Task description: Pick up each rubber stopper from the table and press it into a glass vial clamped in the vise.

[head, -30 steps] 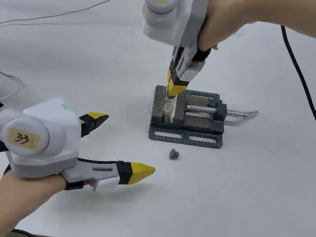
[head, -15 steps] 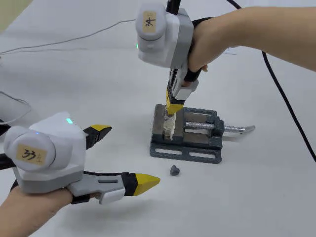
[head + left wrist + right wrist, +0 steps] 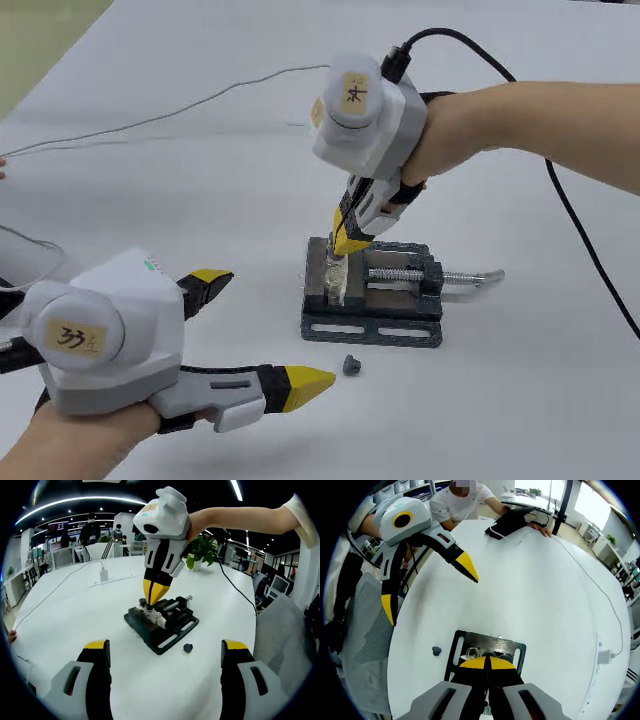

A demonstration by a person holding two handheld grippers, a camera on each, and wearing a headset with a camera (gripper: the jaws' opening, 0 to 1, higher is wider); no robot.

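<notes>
Now the right gripper (image 3: 347, 243) is pointing down over the vise (image 3: 385, 318), and its two fingers are pressing together with no gap between the yellow tips. The tips are sitting right at the top of the glass vial (image 3: 335, 278) that the vise is squeezing, so I think the pushing-in step is going on here, or just ending. I cannot tell if anything is hiding under the tips. The left gripper (image 3: 265, 328) is hanging low over the bench (image 3: 200, 170), and its fingers are standing wide apart, holding nothing. One small grey rubber stopper (image 3: 351, 365) is lying on the bench just in front of the vise, close to the tip of the left gripper's nearer finger. I think the next move is picking that one up: the open fingers are going to need to come down on both sides of it and close softly, because it is tiny and may roll away. Counting up, I am seeing two grippers, one vise and one loose rubber stopper; the vials are too small and too hidden for me to count
</notes>
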